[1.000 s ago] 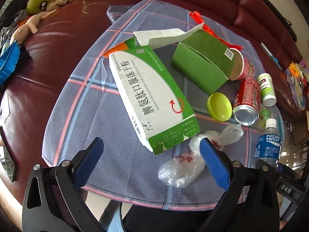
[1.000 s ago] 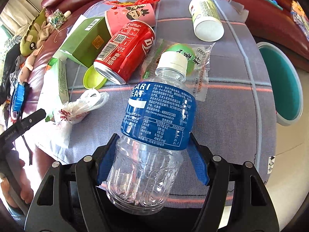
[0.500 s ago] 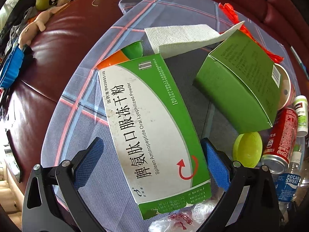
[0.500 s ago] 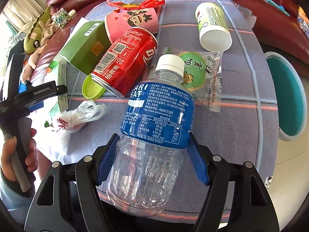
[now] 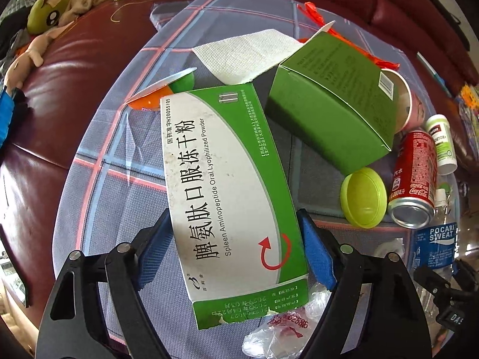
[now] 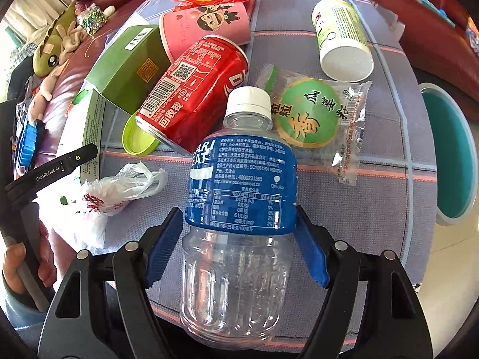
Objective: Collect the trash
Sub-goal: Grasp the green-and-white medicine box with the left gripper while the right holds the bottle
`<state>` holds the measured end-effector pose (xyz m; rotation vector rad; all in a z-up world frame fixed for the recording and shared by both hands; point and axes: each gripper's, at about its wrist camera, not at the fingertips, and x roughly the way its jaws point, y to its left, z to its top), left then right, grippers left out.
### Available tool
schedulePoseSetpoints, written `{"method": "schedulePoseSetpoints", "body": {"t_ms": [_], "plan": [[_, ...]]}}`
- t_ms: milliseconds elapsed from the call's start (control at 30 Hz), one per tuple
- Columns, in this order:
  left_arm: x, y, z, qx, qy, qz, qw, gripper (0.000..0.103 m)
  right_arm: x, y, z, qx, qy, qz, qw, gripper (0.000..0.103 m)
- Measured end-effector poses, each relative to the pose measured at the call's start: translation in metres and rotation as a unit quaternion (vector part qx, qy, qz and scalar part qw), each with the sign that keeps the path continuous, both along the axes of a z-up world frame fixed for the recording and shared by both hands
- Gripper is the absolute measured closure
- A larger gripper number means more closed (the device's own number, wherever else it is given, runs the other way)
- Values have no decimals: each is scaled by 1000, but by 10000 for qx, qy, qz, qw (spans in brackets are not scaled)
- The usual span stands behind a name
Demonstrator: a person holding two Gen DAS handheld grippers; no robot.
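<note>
A white-and-green medicine box (image 5: 227, 185) lies flat on the checked cloth (image 5: 119, 185). My left gripper (image 5: 233, 214) straddles its near half and its jaws are closing; the blue pads (image 5: 155, 245) stand right at the box's long sides without clearly pressing. My right gripper (image 6: 238, 212) is shut on a clear plastic bottle (image 6: 239, 185) with a blue label, tightening a little on its waist, cap pointing away. A red cola can (image 6: 197, 89), a pink paper cup (image 6: 206, 21), a green carton (image 5: 326, 104) and a crumpled plastic bag (image 6: 119, 188) lie around.
A teal bin (image 6: 452, 155) stands off the cloth's right edge. A white pill bottle (image 6: 341, 36), a snack packet (image 6: 311, 113), a lime lid (image 5: 363, 197) and a paper towel (image 5: 248, 53) also lie here. Plush toys (image 5: 51, 15) sit on the dark red sofa (image 5: 60, 74).
My left gripper moved forward and down over the medicine box, and its jaws narrowed from wide apart to the box's sides. The right gripper kept hold of the bottle with barely any shift.
</note>
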<state>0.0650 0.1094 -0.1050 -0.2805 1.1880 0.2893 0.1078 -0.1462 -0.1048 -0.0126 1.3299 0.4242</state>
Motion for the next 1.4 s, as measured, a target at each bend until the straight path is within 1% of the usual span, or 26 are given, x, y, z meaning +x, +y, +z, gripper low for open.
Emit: {"method": "schedulePoseSetpoints", "body": {"t_ms": [67, 133, 233, 333, 400, 533, 600, 633, 700, 733, 767, 800, 833, 867, 967, 1000, 1033, 1067, 1133, 1167, 1200, 1300, 1400], "plan": [[-3, -1, 4, -107, -134, -155, 9997, 23, -4, 3, 3, 71, -60, 23, 10000, 39], [-10, -4, 13, -93, -266, -326, 9991, 24, -8, 3, 9, 108, -131, 13, 9999, 40], [-22, -1, 24, -334, -458, -511, 9971, 26, -10, -4, 19, 271, -127, -36, 9995, 40], [-27, -4, 29, -406, -530, -682, 9954, 26, -11, -8, 24, 345, -122, -41, 9993, 40], [-26, -6, 25, -413, -427, -767, 9953, 25, -12, -8, 22, 427, 1, -57, 9991, 40], [-24, -6, 10, -424, -138, -723, 9964, 23, -16, -2, 15, 369, 227, 66, 9990, 40], [-19, -6, 5, -309, 20, -766, 9966, 22, -18, -1, 9, 348, 457, 150, 9982, 39], [-17, -6, 3, -246, 54, -803, 9964, 20, -18, 0, 8, 309, 502, 162, 9981, 39], [-11, -5, 0, -129, 111, -827, 9964, 13, -16, 1, 8, 219, 547, 216, 9980, 39], [-9, -3, -2, -110, 139, -833, 9964, 13, -15, 3, 9, 136, 508, 227, 9984, 38], [-6, -2, -4, -119, 185, -836, 9963, 13, -14, 5, 9, 58, 485, 254, 9985, 36], [-3, 0, -6, -122, 239, -835, 9961, 12, -13, 7, 10, -21, 521, 305, 9982, 30], [0, 1, -8, -103, 299, -837, 9960, 12, -12, 9, 10, -82, 587, 345, 9976, 27], [2, 3, -8, -84, 332, -846, 9958, 12, -11, 10, 10, -113, 630, 374, 9972, 27], [6, 6, -8, -104, 274, -934, 9952, 12, -10, 13, 14, -250, 557, 485, 9970, 27], [6, 6, -8, -132, 242, -952, 9951, 16, -10, 15, 12, -280, 617, 513, 9964, 27], [5, 7, -7, -168, 202, -971, 9949, 28, -10, 17, 9, -330, 691, 543, 9956, 27], [4, 8, -5, -169, 165, -980, 9949, 29, -11, 18, 7, -385, 750, 586, 9947, 27], [0, 10, 1, -172, 9, -989, 9949, 30, -16, 21, 4, -480, 799, 714, 9931, 28], [-3, 11, 4, -156, -53, -982, 9950, 30, -17, 21, 4, -498, 778, 756, 9928, 33], [-5, 11, 7, -182, -104, -982, 9950, 30, -17, 21, 5, -553, 664, 774, 9932, 41], [-11, 13, 17, -254, -225, -937, 9950, 30, -21, 24, 10, -603, 330, 828, 9942, 41], [-21, 14, 32, -309, -425, -921, 9944, 30, -21, 19, 20, -323, 213, 744, 9965, 41]]}}
